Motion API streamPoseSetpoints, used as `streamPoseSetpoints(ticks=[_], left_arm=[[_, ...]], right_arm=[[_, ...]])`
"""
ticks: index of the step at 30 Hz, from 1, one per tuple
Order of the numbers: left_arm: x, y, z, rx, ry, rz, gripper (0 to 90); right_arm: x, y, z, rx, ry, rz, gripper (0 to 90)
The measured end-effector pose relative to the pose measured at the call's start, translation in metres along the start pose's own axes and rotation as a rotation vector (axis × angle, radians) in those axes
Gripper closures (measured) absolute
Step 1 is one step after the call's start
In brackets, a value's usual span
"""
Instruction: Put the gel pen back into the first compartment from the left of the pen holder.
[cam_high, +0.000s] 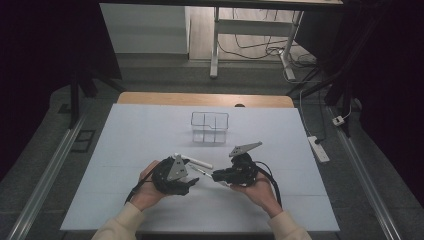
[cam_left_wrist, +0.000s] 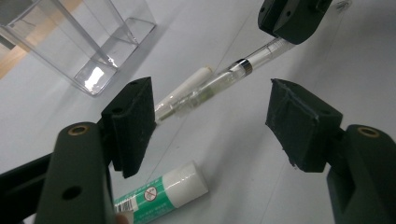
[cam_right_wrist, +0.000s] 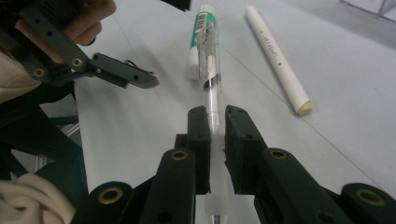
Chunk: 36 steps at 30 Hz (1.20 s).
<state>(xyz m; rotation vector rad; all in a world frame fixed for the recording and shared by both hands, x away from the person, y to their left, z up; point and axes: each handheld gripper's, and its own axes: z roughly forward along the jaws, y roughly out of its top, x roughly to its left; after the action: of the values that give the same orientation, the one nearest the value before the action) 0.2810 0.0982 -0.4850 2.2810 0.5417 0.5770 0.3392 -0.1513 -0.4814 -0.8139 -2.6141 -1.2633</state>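
Observation:
My right gripper (cam_right_wrist: 215, 114) is shut on the rear part of a clear pen (cam_right_wrist: 208, 70), which sticks out ahead of its jaws, just above the white table. In the high view the right gripper (cam_high: 216, 176) points left toward my left gripper (cam_high: 192, 181). The left gripper (cam_left_wrist: 212, 121) stands open with nothing between its pads; the clear pen (cam_left_wrist: 219, 84) reaches toward the gap from beyond. A white pen (cam_left_wrist: 184, 88) lies on the table behind the clear one. A green-and-white tube (cam_left_wrist: 163, 191) lies below the left jaws.
A clear compartment box (cam_high: 210, 127) stands at the middle of the white table (cam_high: 300, 200), beyond both grippers. The white pen (cam_high: 195, 161) lies between the box and the hands. Table legs and cables are on the floor past the far edge.

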Motion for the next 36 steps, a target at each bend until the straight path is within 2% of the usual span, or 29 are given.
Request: streamPoseSetpoints(ticks=[2,7,11,18,22,26,31,33,36], left_arm=[[-0.002,0.001,0.002,0.007,0.001,0.023,34.4],[-0.003,0.002,0.008,0.022,-0.013,0.045,34.4],[-0.005,0.004,0.011,0.040,-0.016,0.081,35.7],[-0.010,0.005,0.017,0.081,-0.009,0.130,44.6],[-0.011,0.004,0.016,0.084,-0.008,0.157,53.7],[-0.010,0.002,0.014,0.081,-0.013,0.185,63.9],[-0.012,0.001,0.012,0.068,-0.045,0.206,74.1],[-0.013,0.002,0.011,0.059,-0.061,0.219,77.1],[-0.014,0.003,0.012,0.067,-0.056,0.216,78.8]], right_arm=[[0.001,0.000,0.001,0.004,0.006,0.001,79.8],[0.003,0.001,0.003,0.014,0.025,-0.005,79.8],[0.004,0.001,0.005,0.018,0.036,-0.009,79.8],[0.007,0.003,0.006,0.017,0.066,-0.018,79.8],[0.009,0.004,0.005,0.016,0.073,-0.031,79.7],[0.010,0.006,0.001,-0.019,0.075,-0.030,79.3],[0.010,0.008,-0.006,-0.101,0.060,-0.038,76.4],[0.011,0.008,-0.008,-0.142,0.033,-0.050,72.5],[0.014,0.009,-0.013,-0.200,-0.014,-0.067,61.5]])
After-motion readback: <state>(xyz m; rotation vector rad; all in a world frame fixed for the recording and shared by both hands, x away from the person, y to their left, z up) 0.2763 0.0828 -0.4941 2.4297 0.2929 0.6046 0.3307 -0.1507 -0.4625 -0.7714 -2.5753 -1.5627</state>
